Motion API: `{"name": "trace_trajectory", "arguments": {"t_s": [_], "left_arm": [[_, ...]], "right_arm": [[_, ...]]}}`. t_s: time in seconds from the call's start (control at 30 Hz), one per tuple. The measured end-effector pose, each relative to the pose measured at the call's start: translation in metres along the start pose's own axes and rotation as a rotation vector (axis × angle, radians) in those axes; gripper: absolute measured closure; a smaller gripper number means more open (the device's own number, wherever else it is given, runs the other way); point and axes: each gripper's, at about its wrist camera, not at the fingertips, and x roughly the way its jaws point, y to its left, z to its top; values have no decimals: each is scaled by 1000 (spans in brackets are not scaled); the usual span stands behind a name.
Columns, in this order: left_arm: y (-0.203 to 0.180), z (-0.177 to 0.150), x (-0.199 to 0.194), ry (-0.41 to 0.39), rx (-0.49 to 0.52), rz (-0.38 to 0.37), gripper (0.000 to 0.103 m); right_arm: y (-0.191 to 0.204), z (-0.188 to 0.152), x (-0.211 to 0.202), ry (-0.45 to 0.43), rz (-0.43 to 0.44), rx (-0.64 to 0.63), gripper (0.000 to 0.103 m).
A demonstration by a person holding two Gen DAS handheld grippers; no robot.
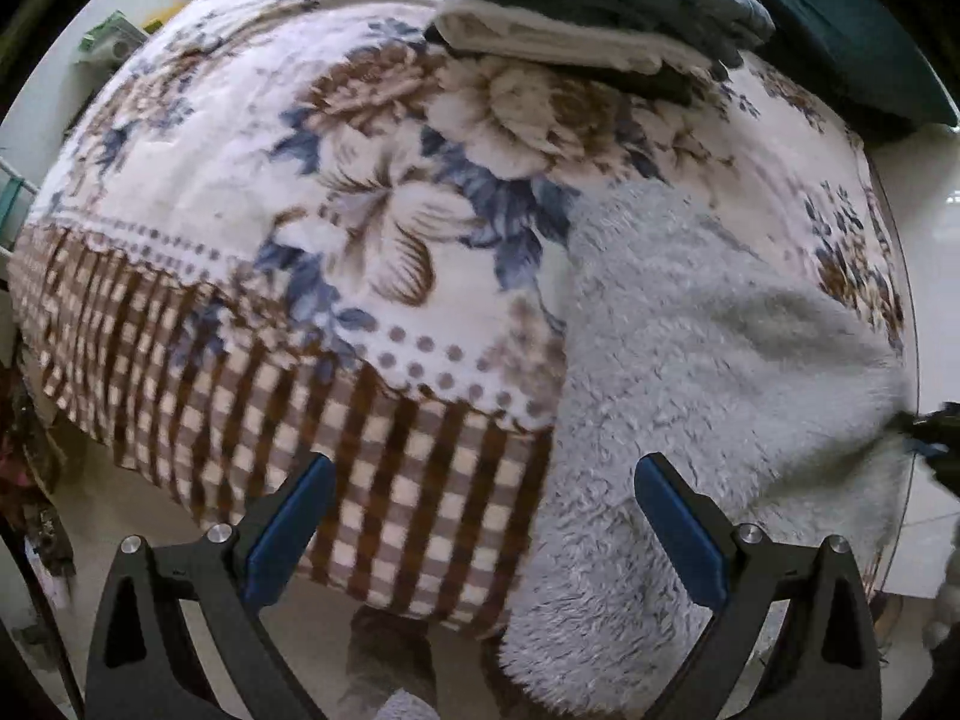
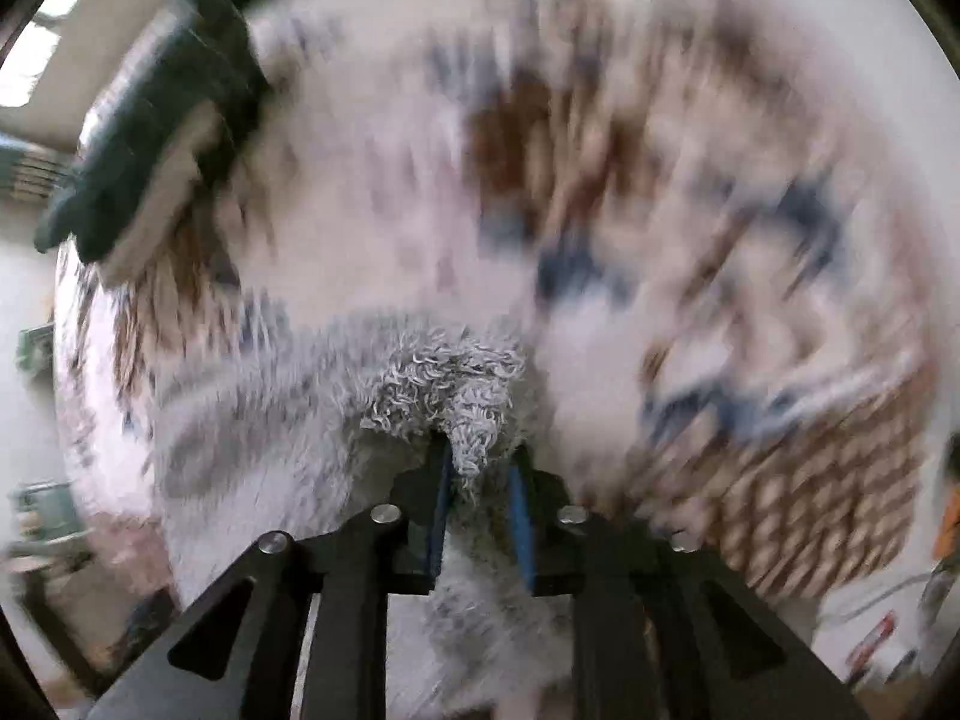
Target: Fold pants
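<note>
Although a stack of folded clothes (image 1: 600,18) is already seen at the far edge of the bench (image 1: 924,276), the folding of the grey fleece pants (image 1: 708,360) is judged to be only at its start. The pants are spread loosely over the flowered blanket (image 1: 372,192) on the right side of the bench, with the near end hanging over the edge, and no crisp fold is seen in them. A tuft of the fabric is pinched between the fingers of the right gripper (image 2: 477,468), which are clamped on it. The left gripper (image 1: 480,516) is held above the near edge of the blanket with its fingers wide apart and nothing between them. The folds themselves and the stacking are judged to be left.
</note>
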Motion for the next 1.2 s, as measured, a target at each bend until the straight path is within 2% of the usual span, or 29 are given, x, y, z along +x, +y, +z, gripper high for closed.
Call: {"name": "trace_trajectory", "arguments": {"t_s": [0.03,0.07,0.1,0.13,0.17,0.2,0.3,0.33,0.37,0.4,0.47,0.57,0.67,0.73,0.77,0.83,0.87,0.9,0.93,0.97,1.0,1.03,1.1,1.2], "left_arm": [[-2,-1,2,6,3,-5,1],[-4,-1,5,13,8,-12,1],[-7,-2,8,23,15,-24,1],[-8,-2,10,28,18,-28,1],[-10,-3,12,35,20,-32,1],[-11,-4,16,46,23,-40,1],[-15,-7,23,64,27,-43,1],[-16,-7,25,69,30,-44,1],[-17,-8,27,73,32,-44,1],[-18,-10,30,78,37,-39,1],[-19,-12,34,88,51,-32,1],[-18,-16,36,100,69,-28,1],[-18,-20,39,110,87,-35,1],[-23,-24,43,119,121,-10,1],[-24,-26,44,119,127,-3,1],[-26,-27,44,120,134,6,1],[-27,-26,43,121,133,3,1],[-26,-26,41,117,133,1,1],[-26,-26,39,113,137,3,1],[-26,-25,39,112,142,3,1],[-25,-26,39,112,147,2,1],[-25,-26,40,114,150,4,1],[-25,-27,44,121,147,0,1],[-23,-29,46,120,136,-1,1]], "right_arm": [[-6,2,6,53,39,12,75],[-6,0,3,67,88,3,70],[-5,-4,-5,45,100,-15,54],[-5,-10,-15,14,101,-35,32],[-6,-20,-25,-11,97,-45,23],[-9,-27,-27,-13,99,-41,18],[-24,-48,-3,82,140,0,18],[-26,-55,14,131,151,9,23],[-28,-64,26,154,141,9,38],[-30,-71,35,156,123,18,91],[-34,-87,32,143,122,51,88],[-49,-114,-1,78,162,115,88],[-64,-134,-12,101,182,155,88],[-65,-134,-2,143,138,118,86],[-63,-131,11,191,104,74,82],[-64,-126,27,265,74,70,67],[-64,-120,26,273,67,67,66],[-61,-115,17,242,75,56,65],[-60,-110,5,194,88,50,56],[-58,-102,-15,115,111,47,47],[-56,-96,-27,68,129,51,26],[-56,-90,-35,24,149,60,19],[-52,-66,-40,-28,192,68,19],[-38,-20,-14,-4,192,55,19]]}}
